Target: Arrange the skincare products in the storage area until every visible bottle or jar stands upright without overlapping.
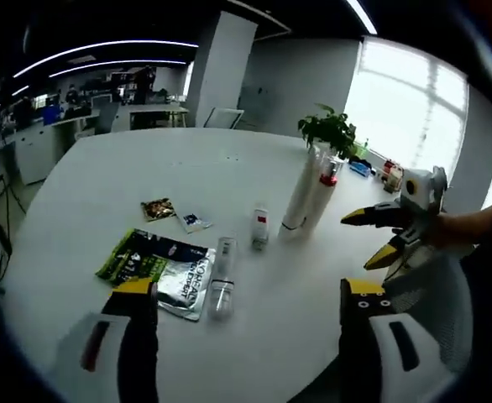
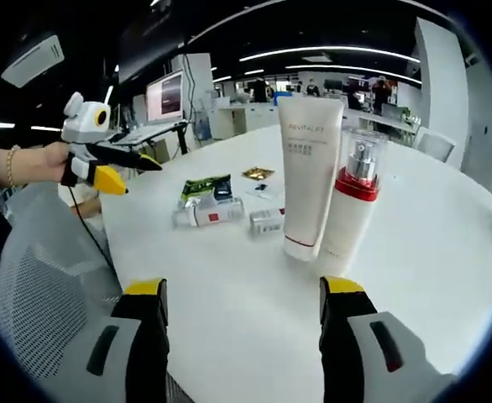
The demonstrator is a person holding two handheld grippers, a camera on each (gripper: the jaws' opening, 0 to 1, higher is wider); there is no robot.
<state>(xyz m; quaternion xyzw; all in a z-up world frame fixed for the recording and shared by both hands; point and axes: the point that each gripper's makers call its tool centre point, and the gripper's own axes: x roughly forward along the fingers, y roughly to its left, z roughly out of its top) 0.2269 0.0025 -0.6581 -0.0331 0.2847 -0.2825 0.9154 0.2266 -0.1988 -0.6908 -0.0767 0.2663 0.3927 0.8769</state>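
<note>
Tube (image 2: 305,172): white, upright ahead of right gripper (image 2: 242,294), jaws spread
Clear bottle (image 1: 222,278): lying, pointing toward left gripper (image 1: 250,298), jaws spread

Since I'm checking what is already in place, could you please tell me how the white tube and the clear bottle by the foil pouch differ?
The white tube stands upright on its cap; the clear bottle lies on its side. The tube is opaque white with printed lettering; the bottle is see-through. The tube looks taller and wider than the bottle. The tube stands next to a red-collared pump bottle; the clear bottle lies against the foil pouch. Both rest on the white table.
</note>
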